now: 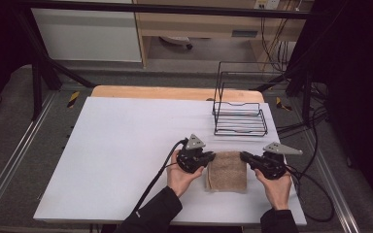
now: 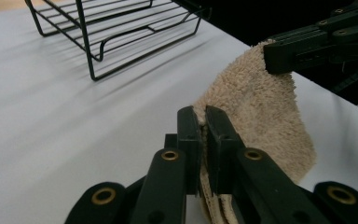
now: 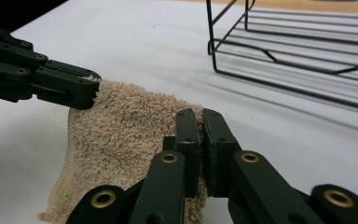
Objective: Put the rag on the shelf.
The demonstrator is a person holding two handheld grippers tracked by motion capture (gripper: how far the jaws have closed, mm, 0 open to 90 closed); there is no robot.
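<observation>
High view overhead, faces forward-down, far; gripper views low, close — all share towel [image 1: 228, 171], wire rack [image 1: 240, 118].

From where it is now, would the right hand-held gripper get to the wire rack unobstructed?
Probably yes: bare table lies between the right hand-held gripper and the wire rack, but it is shut on the towel, which would come along.
</observation>
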